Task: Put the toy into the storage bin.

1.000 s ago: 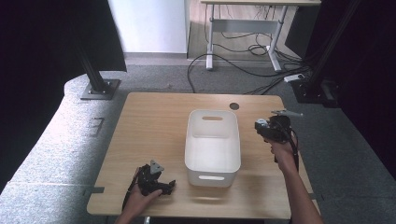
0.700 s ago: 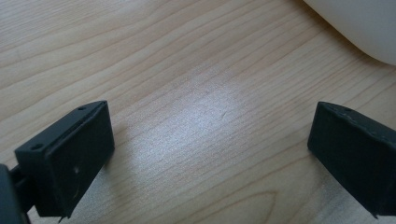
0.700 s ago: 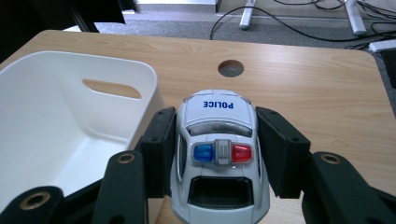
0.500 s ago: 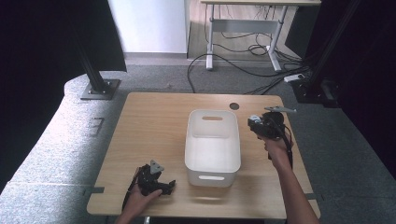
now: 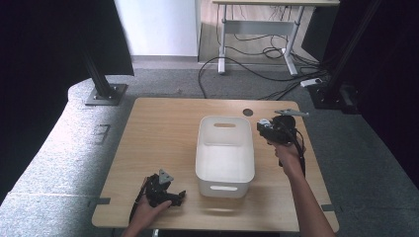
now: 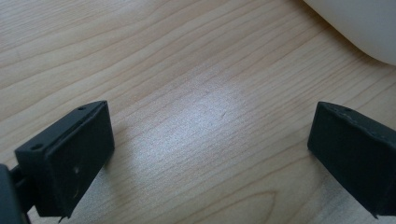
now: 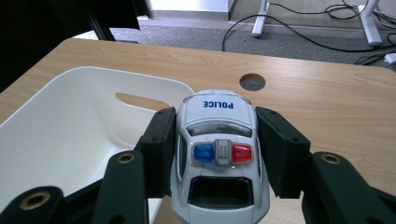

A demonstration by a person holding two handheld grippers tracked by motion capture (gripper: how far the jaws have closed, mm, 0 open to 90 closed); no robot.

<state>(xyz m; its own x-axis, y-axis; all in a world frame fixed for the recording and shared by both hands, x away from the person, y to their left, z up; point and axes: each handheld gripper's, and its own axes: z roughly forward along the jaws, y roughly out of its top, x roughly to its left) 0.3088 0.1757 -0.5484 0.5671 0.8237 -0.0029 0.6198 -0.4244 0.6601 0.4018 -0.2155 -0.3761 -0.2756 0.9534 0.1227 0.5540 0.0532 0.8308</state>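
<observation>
The left tongs are lying low on the near left part of the wooden tabletop, cradled in the person's left hand. In the left gripper view the two black jaws are standing wide apart with only bare wood grain between them, so these tongs are released and holding nothing; they are probably parked there to keep out of the way while the other hand works. A curved white corner of the bin is peeking in at the upper right of that view, showing that the bin is sitting near them but not touching.

In the middle of the tabletop, the white plastic bin is standing upright with its open top facing up and a handle slot in each short wall, ready to take something dropped from above.

To the right, the right tongs are hovering just beside the bin's right rim. In the right gripper view they are clenched on a toy police car, the pads pressing its two sides, roof lights up and the nose pointing away. Gripping it across the body is keeping it level and steady. The car is aimed over the bin's wall, so the likely purpose is to carry it over and let it go inside.
</observation>
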